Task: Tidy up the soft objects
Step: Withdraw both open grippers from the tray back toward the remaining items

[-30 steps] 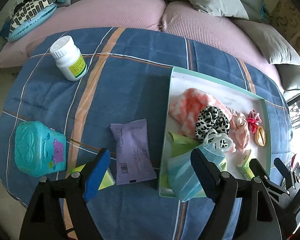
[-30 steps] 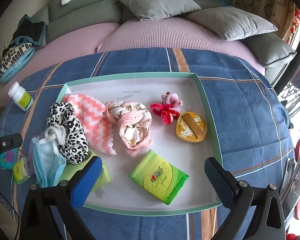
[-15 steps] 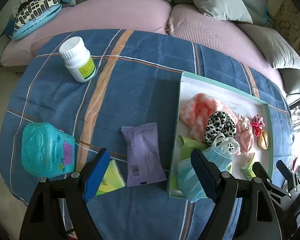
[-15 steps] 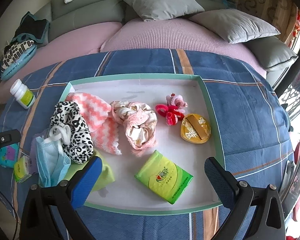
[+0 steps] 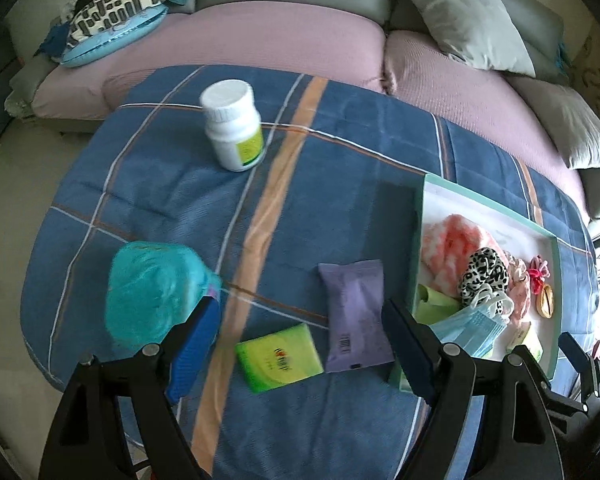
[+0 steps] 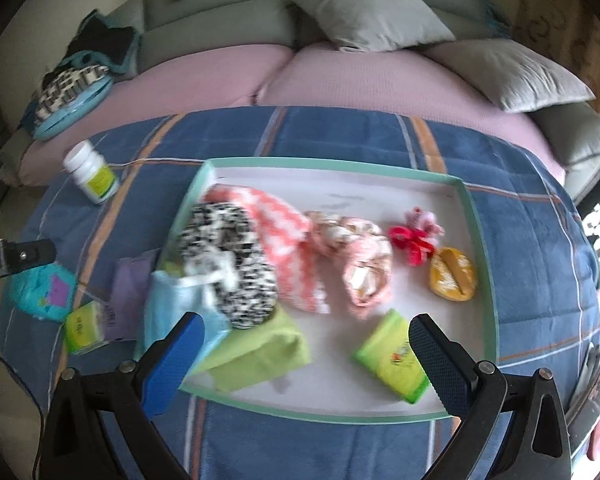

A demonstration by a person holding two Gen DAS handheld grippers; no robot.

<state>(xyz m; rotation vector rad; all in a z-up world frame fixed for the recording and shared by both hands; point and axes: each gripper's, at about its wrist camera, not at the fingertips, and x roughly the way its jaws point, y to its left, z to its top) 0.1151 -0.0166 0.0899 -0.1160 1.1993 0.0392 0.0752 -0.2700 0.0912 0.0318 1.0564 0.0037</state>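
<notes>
A white tray with a teal rim (image 6: 482,248) lies on the blue plaid blanket and holds a coral-and-white knit cloth (image 6: 284,236), a leopard-print scrunchie (image 6: 236,256), a pink crumpled cloth (image 6: 364,260), a blue face mask (image 6: 172,308), a green cloth (image 6: 260,344) and a green tissue pack (image 6: 392,360). Left of the tray (image 5: 416,240) lie a purple packet (image 5: 356,316) and a second green tissue pack (image 5: 280,356). My left gripper (image 5: 300,344) hangs open above these two. My right gripper (image 6: 304,360) is open over the tray's near edge, holding nothing.
A white pill bottle (image 5: 232,124) stands far left on the blanket (image 5: 324,184). A teal plastic box (image 5: 152,288) sits by my left finger. Red hair ties (image 6: 412,236) and a gold packet (image 6: 452,268) lie in the tray. A pink sofa with grey cushions (image 6: 372,8) stands behind.
Both grippers have shifted left across the blanket. The green tissue pack and purple packet now sit between my left fingers; the tray has slid right in both views. Both jaws stay open.
</notes>
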